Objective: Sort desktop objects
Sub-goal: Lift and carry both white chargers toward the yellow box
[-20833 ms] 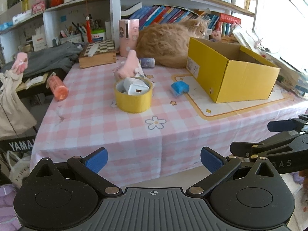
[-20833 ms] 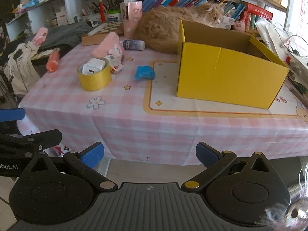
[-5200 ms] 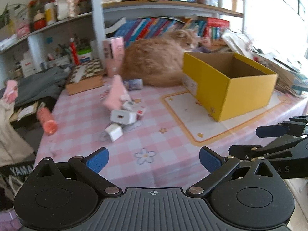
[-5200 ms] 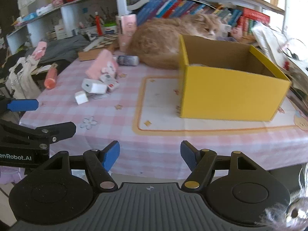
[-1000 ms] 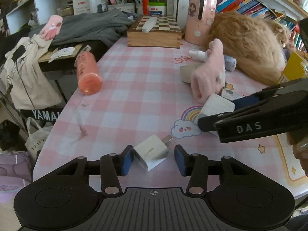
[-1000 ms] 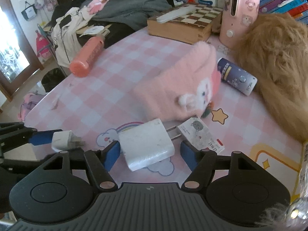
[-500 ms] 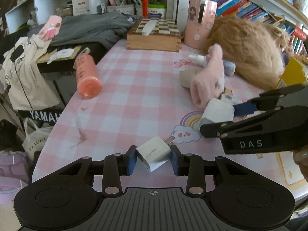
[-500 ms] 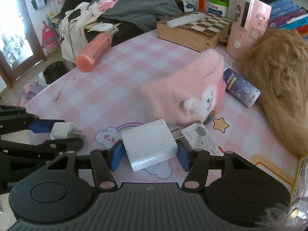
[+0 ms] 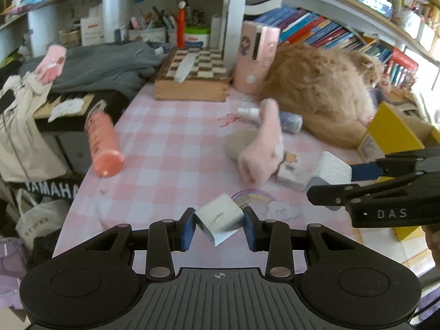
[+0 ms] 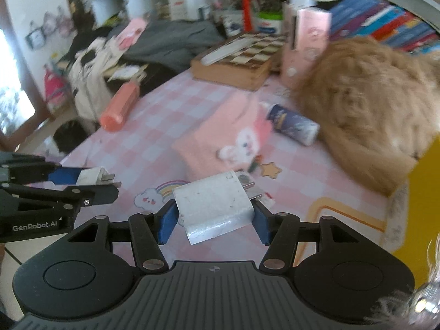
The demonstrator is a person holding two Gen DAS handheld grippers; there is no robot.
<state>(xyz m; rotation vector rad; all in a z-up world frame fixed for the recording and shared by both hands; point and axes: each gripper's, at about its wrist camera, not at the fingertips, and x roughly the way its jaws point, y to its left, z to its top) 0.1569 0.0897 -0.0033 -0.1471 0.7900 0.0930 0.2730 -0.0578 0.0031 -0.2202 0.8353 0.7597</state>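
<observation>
While the small white charger [image 9: 220, 218] sits pinched between the blue pads of the left claw [image 9: 219, 227], lifted clear of the pink checked desk [image 9: 165, 143], the larger white charger [image 10: 213, 202] is clamped the same way in the right claw [image 10: 213, 222]. From the small charger, a pink fuzzy pouch [image 9: 261, 148] lies at one o'clock, an orange bottle [image 9: 103, 144] at ten o'clock, a ginger cat [image 9: 321, 88] beyond the pouch, and a yellow box [image 9: 393, 134] at three o'clock.

A small white charger [image 9: 220, 219] sits tilted, prongs up, lifted off the pink-checked worktop [image 9: 170, 148]. A larger white charger [image 10: 214, 206] is likewise raised, prongs pointing away.
</observation>
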